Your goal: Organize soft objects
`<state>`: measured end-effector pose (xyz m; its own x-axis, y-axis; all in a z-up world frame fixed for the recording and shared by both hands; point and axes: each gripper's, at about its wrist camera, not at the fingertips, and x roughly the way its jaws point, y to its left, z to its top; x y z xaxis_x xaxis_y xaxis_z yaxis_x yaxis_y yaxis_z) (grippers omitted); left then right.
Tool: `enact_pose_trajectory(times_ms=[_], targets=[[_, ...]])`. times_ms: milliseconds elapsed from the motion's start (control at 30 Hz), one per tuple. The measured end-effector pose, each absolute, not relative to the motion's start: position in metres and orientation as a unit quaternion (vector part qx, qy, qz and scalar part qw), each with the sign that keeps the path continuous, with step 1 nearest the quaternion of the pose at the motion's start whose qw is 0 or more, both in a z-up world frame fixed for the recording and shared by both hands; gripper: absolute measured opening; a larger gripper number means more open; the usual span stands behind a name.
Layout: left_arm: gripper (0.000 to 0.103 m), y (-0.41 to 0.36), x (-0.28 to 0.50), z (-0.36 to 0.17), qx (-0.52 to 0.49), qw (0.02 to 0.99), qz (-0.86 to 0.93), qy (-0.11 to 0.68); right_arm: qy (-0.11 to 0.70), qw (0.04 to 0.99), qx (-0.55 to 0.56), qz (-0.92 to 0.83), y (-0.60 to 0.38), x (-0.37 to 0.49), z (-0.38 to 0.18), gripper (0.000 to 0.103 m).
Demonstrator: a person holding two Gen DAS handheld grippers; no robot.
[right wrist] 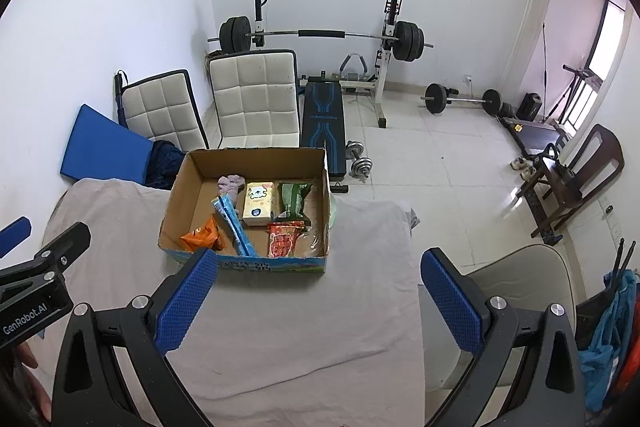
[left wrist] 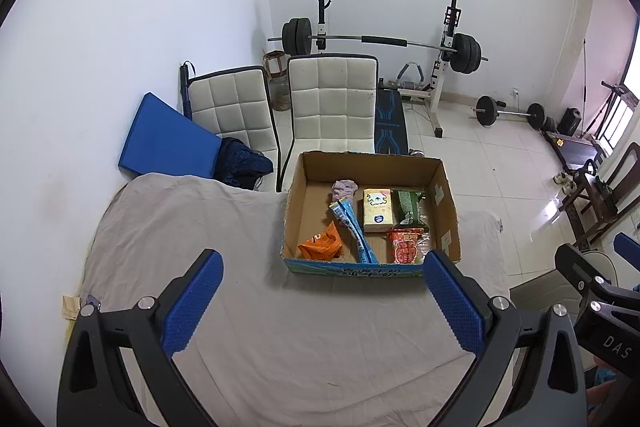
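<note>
Left claw (left wrist: 322,301) nearest the lens: pads spread wide, nothing between them. Right claw (right wrist: 319,301) same, wide apart and empty. Both hover over the cloth-covered counter (left wrist: 200,227), on the near side of the cardboard box (left wrist: 442,187).

Landmark = the box. It sits just beyond both claws, toward the far edge of the counter. All soft items I can see are already inside it: orange snack bag (left wrist: 322,247) at the near-left of the box floor, long blue packet (left wrist: 354,233) running diagonally beside it, red packet (left wrist: 406,246) against the near wall, tissue pack (left wrist: 377,209) mid-box, green packet (left wrist: 408,207) on the tissue pack's right, pinkish cloth (left wrist: 344,190) at the far wall.

Judgement: nothing loose on the counter (so the job looks near done, or it's a tidy-up inside the box).

If rearranging: come in from above, clear the near wall first, pinch packets across the narrow axis, light squeeze. The blue packet may overlap the orange bag; lift it first. Past the box: chairs, weight bench.
</note>
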<state>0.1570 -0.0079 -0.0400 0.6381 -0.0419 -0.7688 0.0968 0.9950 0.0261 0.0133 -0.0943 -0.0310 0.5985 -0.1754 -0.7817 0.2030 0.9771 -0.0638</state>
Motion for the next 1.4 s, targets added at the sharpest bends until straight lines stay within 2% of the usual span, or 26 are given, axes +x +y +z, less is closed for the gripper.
enact_pose_trajectory(times_ms=[1400], targets=[[0.103, -0.005, 0.154, -0.034, 0.03, 0.907, -0.034, 0.419, 0.429, 0.898, 0.007, -0.102, -0.091, 0.002, -0.013, 0.103]])
